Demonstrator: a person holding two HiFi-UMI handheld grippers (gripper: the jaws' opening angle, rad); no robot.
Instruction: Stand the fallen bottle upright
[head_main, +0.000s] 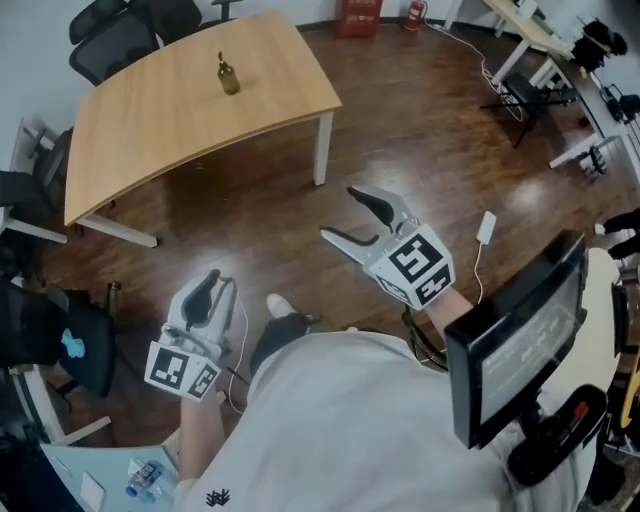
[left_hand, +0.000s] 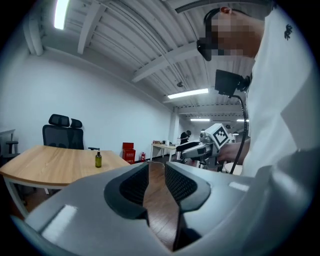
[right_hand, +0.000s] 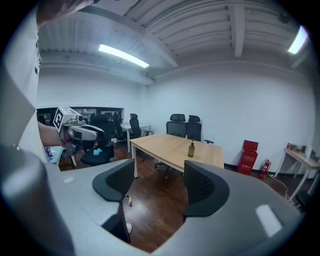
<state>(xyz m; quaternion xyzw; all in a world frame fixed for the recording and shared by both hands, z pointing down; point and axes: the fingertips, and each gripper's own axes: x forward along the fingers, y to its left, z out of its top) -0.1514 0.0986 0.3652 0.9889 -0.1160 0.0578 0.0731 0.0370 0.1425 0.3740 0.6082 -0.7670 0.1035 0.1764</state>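
Bottle (head_main: 229, 76) stands upright (neck up) on the table (head_main: 150, 125)

We are finding the label on the small olive-green bottle (head_main: 229, 77) too tiny to read, while the top edge is cropping the black office chairs (head_main: 112, 40).

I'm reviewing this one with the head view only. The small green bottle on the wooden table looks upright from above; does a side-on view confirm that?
Observer: Yes. In the right gripper view the olive-green bottle with a black pump top stands upright on the pale wooden table, far beyond the right gripper's open tongs.
Operator: Are the left tongs fully shut?
Observer: No. The left gripper view shows the left gripper's tongs a narrow gap apart, with only dark wooden floor between them.
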